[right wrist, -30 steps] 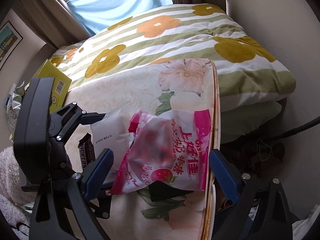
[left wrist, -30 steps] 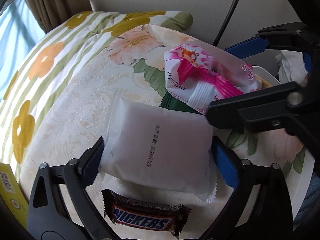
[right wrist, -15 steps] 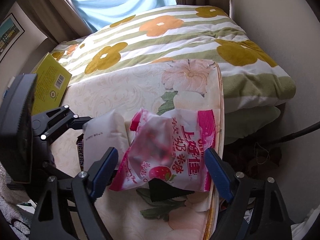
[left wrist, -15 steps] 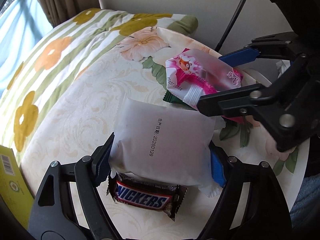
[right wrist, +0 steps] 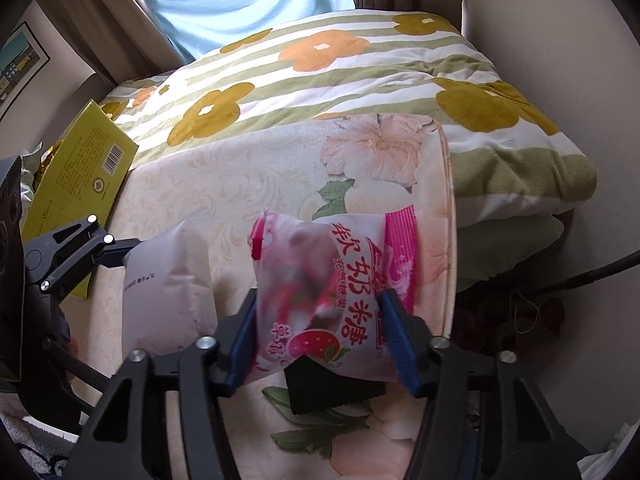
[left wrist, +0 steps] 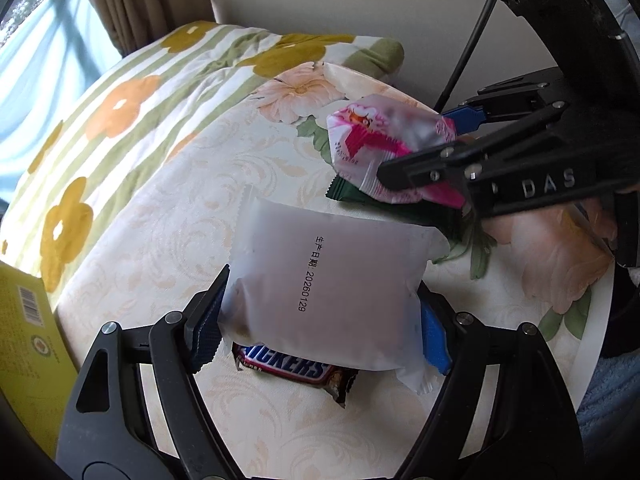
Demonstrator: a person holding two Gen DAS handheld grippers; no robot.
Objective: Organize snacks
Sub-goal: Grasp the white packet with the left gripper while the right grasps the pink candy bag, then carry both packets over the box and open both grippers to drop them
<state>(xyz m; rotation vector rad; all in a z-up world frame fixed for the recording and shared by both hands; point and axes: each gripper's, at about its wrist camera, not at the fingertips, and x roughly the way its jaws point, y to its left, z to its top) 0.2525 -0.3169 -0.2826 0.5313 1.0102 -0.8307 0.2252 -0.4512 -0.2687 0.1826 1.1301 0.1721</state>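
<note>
Since the earlier frames both grippers have drawn in on their packets: one second back the white packet and the pink packet lay between widely spread jaws, and the white packet has since lifted off the surface.

Left gripper (left wrist: 320, 320): its blue pads press on both sides of the white packet (left wrist: 332, 280), which is pinched near its lower end and tilts upward away from the camera. A printed date runs down the packet's face. Directly beneath the packet, partly covered by it, lies a Snickers bar (left wrist: 296, 368) on the floral tray (left wrist: 192, 208).

Right gripper (right wrist: 320, 336): its jaws are closing, and the pink packet (right wrist: 332, 280) sits between them with both pads against its crumpled sides. The packet carries a strawberry print and stands up from the tray, leaning slightly. A dark green packet (right wrist: 332, 388) lies flat on the tray under its lower edge.

Seen from the left wrist, the pink packet (left wrist: 384, 148) is beyond and to the right of the white one, apart from it. The tray rests on a flower-patterned blanket (right wrist: 320, 64). A yellow box (right wrist: 76, 168) stands at the tray's left edge.
</note>
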